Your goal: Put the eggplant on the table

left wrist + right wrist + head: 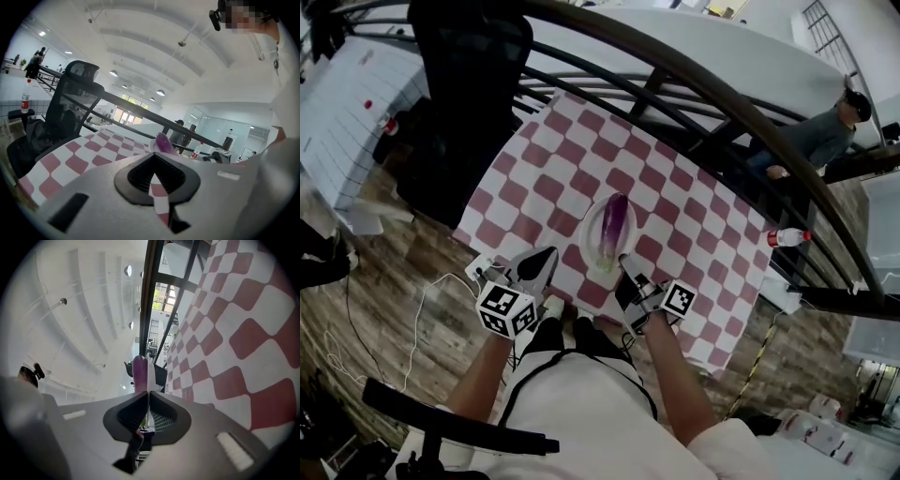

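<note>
A purple eggplant (pixel 614 223) with a green stem end lies on a white plate (pixel 592 242) near the front edge of the table with a red-and-white checked cloth (pixel 551 178). My left gripper (pixel 541 262) hovers at the table's front edge, just left of the plate, shut and empty. To the plate's right front, my right gripper (pixel 627 272) is also shut with nothing in it. In the left gripper view the eggplant (pixel 162 141) shows just beyond the closed jaws (pixel 154 154). The right gripper view is rolled sideways, with the eggplant (pixel 139 373) beyond its closed jaws (pixel 148 392).
A black office chair (pixel 469 84) stands at the table's left. A dark curved railing (pixel 694 89) crosses over the far side. A water bottle (pixel 787 237) sits off the right edge, with a seated person (pixel 825 131) beyond. White cables (pixel 422 309) lie on the wooden floor.
</note>
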